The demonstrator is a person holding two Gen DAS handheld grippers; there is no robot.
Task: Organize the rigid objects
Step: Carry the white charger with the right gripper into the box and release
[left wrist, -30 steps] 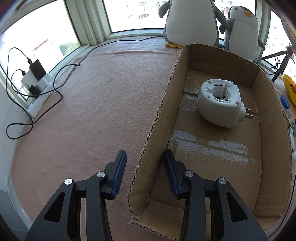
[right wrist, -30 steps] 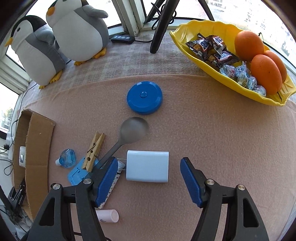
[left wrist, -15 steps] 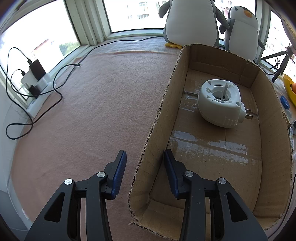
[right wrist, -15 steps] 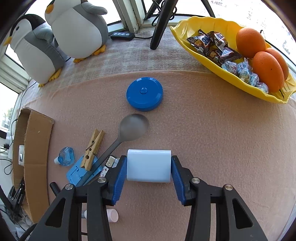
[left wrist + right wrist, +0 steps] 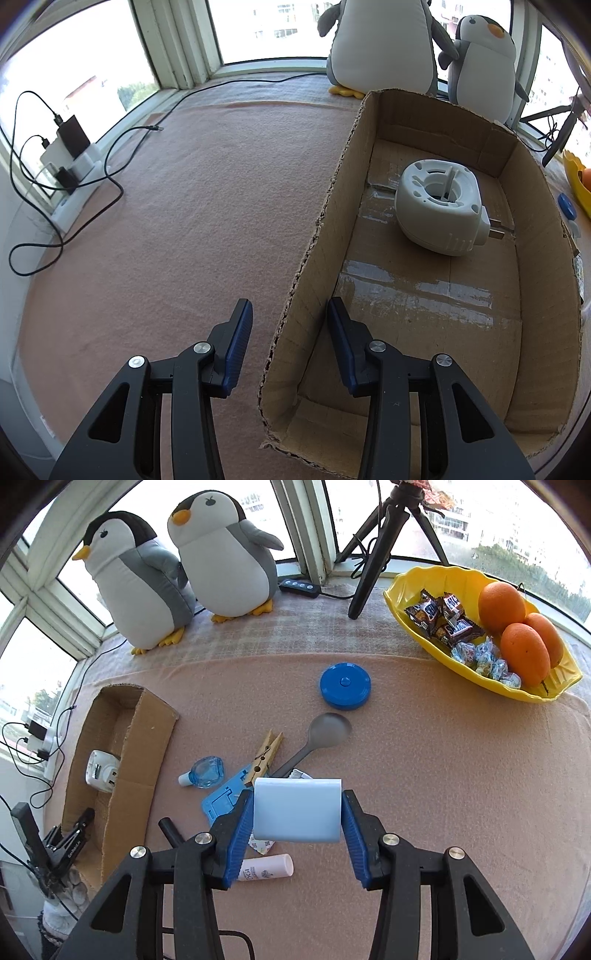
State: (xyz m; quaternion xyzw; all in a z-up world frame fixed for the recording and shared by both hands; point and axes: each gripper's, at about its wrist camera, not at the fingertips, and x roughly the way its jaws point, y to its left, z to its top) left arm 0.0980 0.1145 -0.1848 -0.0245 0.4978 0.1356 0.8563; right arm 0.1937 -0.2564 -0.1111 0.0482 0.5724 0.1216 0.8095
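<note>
the cardboard box lies at the far left of the pink blanket, with a white plug-in device already inside; my left gripper straddles the box's near wall, its jaws at their narrowest yet not visibly pressing the cardboard, so it steadies rather than grips; my right gripper is clamped on the pale blue block, both pads against its ends, the block apparently lifted clear of the clutter; i judge this the carry step; next i must swing it left over the box wall and release inside, clear of the device; spoon, blue lid, clothespin wait.
</note>
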